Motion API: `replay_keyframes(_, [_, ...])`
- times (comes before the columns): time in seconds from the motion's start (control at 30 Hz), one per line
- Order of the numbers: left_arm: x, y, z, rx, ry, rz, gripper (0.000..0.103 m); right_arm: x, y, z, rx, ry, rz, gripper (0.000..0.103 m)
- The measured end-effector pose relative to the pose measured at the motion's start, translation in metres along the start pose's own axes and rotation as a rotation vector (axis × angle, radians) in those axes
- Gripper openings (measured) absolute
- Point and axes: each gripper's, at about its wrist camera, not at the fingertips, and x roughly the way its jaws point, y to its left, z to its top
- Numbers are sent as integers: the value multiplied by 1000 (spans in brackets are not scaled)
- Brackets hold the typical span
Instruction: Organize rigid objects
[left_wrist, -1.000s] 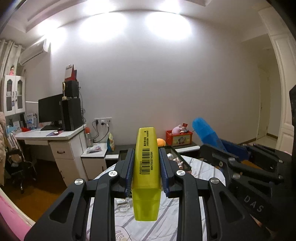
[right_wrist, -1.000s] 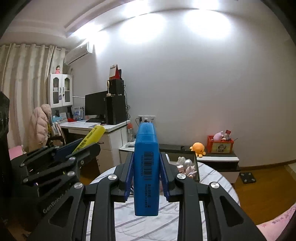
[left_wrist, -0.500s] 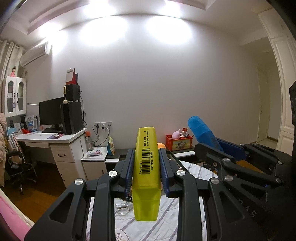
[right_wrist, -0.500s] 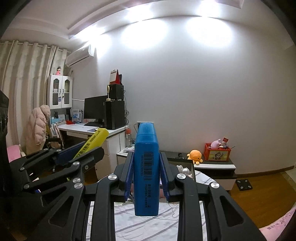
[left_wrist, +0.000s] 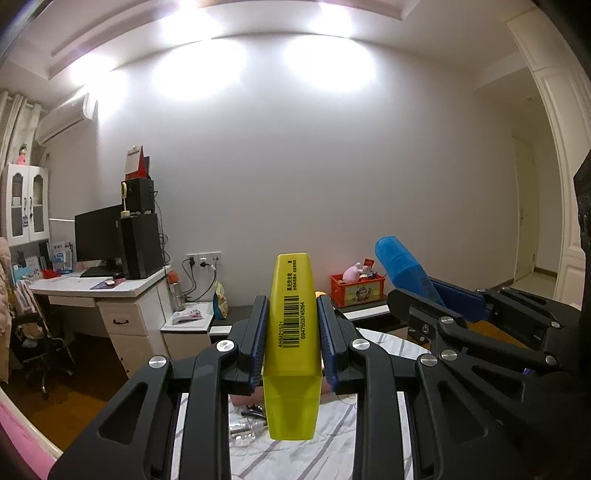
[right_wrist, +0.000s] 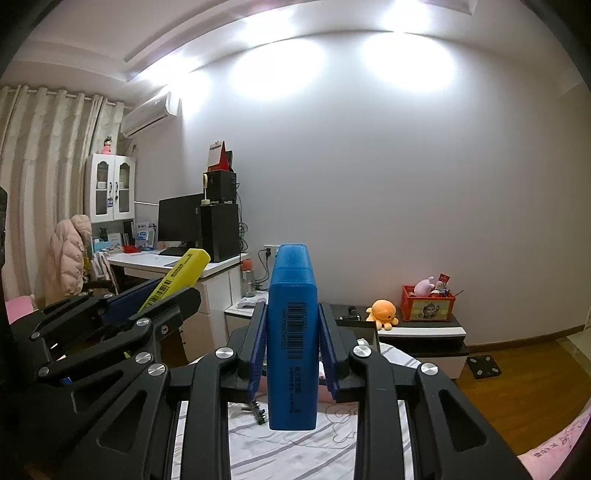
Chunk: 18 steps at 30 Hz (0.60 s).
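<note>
My left gripper (left_wrist: 291, 314) is shut on a yellow highlighter (left_wrist: 291, 347) with a barcode, held upright well above the bed. My right gripper (right_wrist: 291, 321) is shut on a blue highlighter (right_wrist: 292, 343) with a barcode, also raised. Each tool shows in the other's view: the blue highlighter (left_wrist: 404, 269) at the right of the left wrist view, the yellow highlighter (right_wrist: 177, 275) at the left of the right wrist view. Small dark clips (left_wrist: 253, 410) and a clear piece (left_wrist: 243, 434) lie on the striped sheet (left_wrist: 288, 458) below.
A white desk (left_wrist: 110, 291) with a monitor and speakers stands at the left. A low black-and-white cabinet (right_wrist: 421, 332) holds an orange plush and a red toy box (right_wrist: 426, 306). A wooden floor lies at the right.
Both grippers have tilted up and risen, so less of the bed and black tray shows and more of the wall and ceiling. Both keep their hold on the highlighters.
</note>
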Motion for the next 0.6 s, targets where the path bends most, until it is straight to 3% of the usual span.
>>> replay_keyframes(0.3, [63, -2, 1, 14, 28, 1, 26, 51, -22, 0, 9, 31, -16, 27])
replay_keyframes(0.6, [183, 22, -6, -27, 148, -41, 26, 153, -48, -7, 15, 129, -11, 27])
